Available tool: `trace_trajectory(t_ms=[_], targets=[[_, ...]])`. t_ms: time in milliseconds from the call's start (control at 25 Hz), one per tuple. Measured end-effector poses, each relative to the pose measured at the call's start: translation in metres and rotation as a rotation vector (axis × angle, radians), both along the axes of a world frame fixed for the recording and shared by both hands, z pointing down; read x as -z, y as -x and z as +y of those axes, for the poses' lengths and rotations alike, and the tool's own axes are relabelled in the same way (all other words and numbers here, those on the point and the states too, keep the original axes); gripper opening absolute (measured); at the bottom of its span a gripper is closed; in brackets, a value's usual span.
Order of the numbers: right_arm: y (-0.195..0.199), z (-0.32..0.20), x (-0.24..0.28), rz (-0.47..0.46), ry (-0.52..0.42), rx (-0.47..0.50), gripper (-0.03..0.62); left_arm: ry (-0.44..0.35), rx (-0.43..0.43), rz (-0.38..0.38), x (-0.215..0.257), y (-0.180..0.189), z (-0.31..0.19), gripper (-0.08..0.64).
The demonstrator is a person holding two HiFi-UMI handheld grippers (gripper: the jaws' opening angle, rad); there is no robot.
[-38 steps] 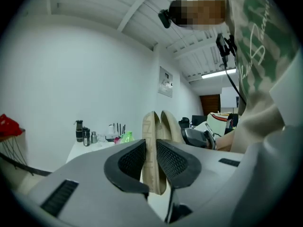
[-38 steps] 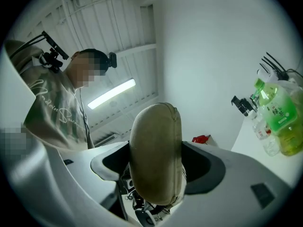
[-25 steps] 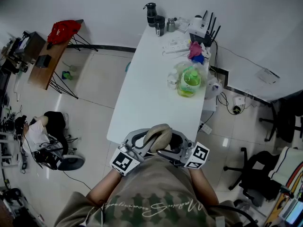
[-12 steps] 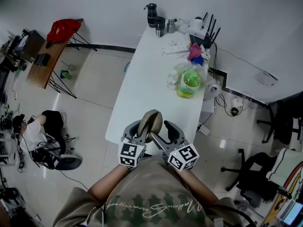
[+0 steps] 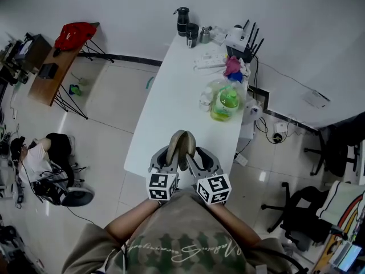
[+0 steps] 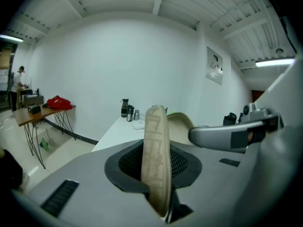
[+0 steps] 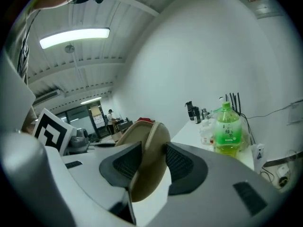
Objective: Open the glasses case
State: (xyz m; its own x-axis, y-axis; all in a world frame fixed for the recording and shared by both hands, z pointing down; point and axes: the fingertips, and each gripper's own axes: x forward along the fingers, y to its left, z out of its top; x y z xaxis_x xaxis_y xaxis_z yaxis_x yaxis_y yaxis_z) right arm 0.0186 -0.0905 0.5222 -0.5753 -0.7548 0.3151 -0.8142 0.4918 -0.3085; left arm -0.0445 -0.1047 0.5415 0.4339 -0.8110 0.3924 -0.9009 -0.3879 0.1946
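Okay, quick delta: a second ago we have both grippers splayed wide at the chest, with the beige fabric-covered clamshell glasses case [image 5: 177, 146] lying across them as one closed dome. Now the two sit side by side pointing forward, and the case stands on edge in the air over the near end of the long white table [image 5: 171, 90]. The left gripper [image 6: 157, 167] has just closed its jaws in and clamps one shell edge-on between its dark textured pads. The right gripper [image 7: 150, 162] has just been closing too and pinches the other shell the same way. From the head view we see two tan lobes with a dark gap between them, and each gripper view shows the far shell leaning away behind the held one. Our read: the case is cracked into a narrow V and each half has its own grip, so what's left is spreading the hands to swing it wider. The likely risk is a shell slipping out of a pinch on its thin rim. Writing: the clear green plastic bottle [image 7: 228, 129] has a white label with dark characters, too small for us to read. The shell rim in the left gripper view shows a faint printed pattern, not legible. Pale cursive script runs across the person's olive shirt [image 5: 182, 250], unreadable. The cubes carry square black-and-white markers only, no text.
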Motion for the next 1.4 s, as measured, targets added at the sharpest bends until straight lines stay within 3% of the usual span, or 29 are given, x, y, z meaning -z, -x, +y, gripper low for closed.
trace_trajectory(t_ms=[40, 120, 240, 320, 400, 480, 560, 640, 760, 840, 920, 1000, 1040, 1120, 1240, 1400], targets=[[-0.006, -0.002, -0.005, 0.019, 0.007, -0.019, 0.149, 0.002, 0.001, 0.023, 0.002, 0.003, 0.0, 0.072], [-0.019, -0.006, -0.02, 0.038, 0.045, -0.057, 0.136, 0.009, -0.032, 0.075, 0.005, 0.002, 0.003, 0.074], [-0.031, -0.008, -0.039, -0.048, 0.138, -0.058, 0.137, 0.034, -0.079, 0.181, 0.006, -0.002, 0.011, 0.074], [-0.032, -0.005, -0.04, -0.155, 0.174, -0.01, 0.135, 0.043, -0.103, 0.253, 0.008, 0.004, 0.014, 0.074], [-0.034, -0.001, -0.033, -0.233, 0.159, 0.05, 0.069, 0.051, -0.15, 0.349, 0.012, 0.01, 0.018, 0.074], [-0.035, 0.004, -0.026, -0.284, 0.141, 0.128, 0.069, 0.069, -0.23, 0.449, 0.019, 0.01, 0.023, 0.074], [-0.027, 0.012, -0.025, -0.31, 0.163, 0.221, 0.069, 0.085, -0.331, 0.501, 0.026, 0.001, 0.03, 0.074], [-0.016, 0.02, -0.028, -0.312, 0.196, 0.28, 0.07, 0.101, -0.387, 0.504, 0.027, -0.008, 0.036, 0.074], [-0.015, 0.027, -0.026, -0.366, 0.209, 0.285, 0.069, 0.137, -0.373, 0.532, 0.022, -0.009, 0.035, 0.066], [-0.018, 0.032, -0.023, -0.403, 0.197, 0.3, 0.069, 0.16, -0.422, 0.535, 0.02, -0.012, 0.039, 0.066], [-0.023, 0.037, -0.022, -0.378, 0.172, 0.336, 0.069, 0.18, -0.531, 0.433, 0.015, -0.02, 0.049, 0.066], [-0.027, 0.045, -0.019, -0.289, 0.139, 0.406, 0.069, 0.183, -0.66, 0.29, 0.009, -0.031, 0.064, 0.066], [-0.028, 0.049, -0.017, -0.253, 0.126, 0.444, 0.069, 0.183, -0.706, 0.253, 0.008, -0.035, 0.07, 0.066], [-0.028, 0.055, -0.012, -0.264, 0.127, 0.502, 0.067, 0.188, -0.751, 0.29, 0.011, -0.039, 0.079, 0.066], [-0.025, 0.07, -0.001, -0.426, 0.166, 0.612, 0.067, 0.197, -0.836, 0.459, 0.026, -0.043, 0.092, 0.057], [-0.021, 0.091, 0.012, -0.555, 0.186, 0.746, 0.067, 0.205, -0.972, 0.522, 0.04, -0.048, 0.113, 0.057]])
